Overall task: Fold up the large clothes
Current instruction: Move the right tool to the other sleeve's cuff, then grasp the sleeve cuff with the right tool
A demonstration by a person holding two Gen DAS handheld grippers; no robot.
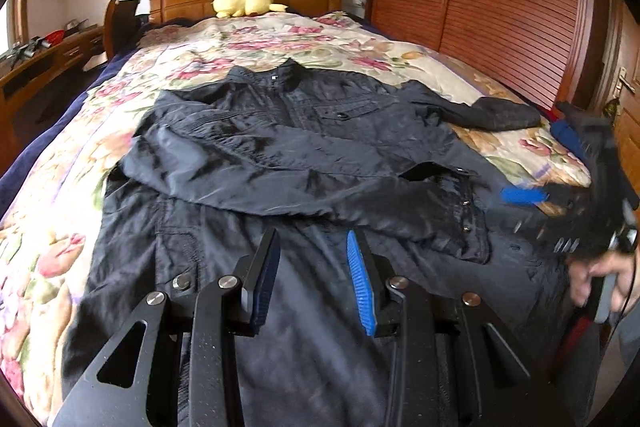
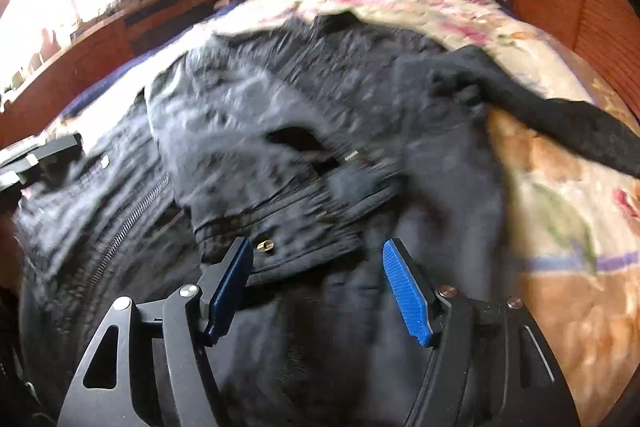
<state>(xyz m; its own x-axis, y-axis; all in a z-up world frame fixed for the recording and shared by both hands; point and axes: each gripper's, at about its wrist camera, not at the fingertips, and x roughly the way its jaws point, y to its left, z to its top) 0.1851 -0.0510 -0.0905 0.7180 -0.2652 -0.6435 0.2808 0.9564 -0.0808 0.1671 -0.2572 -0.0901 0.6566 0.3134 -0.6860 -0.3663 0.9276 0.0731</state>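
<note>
A dark jacket (image 1: 304, 147) lies spread on the floral bed (image 1: 280, 39), one sleeve folded across its front. The left gripper (image 1: 314, 279) hovers over the hem – jaws partly apart, holding nothing. The right gripper (image 2: 320, 287) stands wider over the sleeve cuff (image 2: 280, 247), gripping nothing.

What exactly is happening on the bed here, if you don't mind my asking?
A person is folding a dark jacket spread on the floral bedspread, with a handheld gripper in each hand. One sleeve already lies folded across the jacket's front. The left gripper hovers over the lower part, jaws apart and empty. The right gripper is above the folded sleeve's cuff, jaws open, gripping nothing.
</note>
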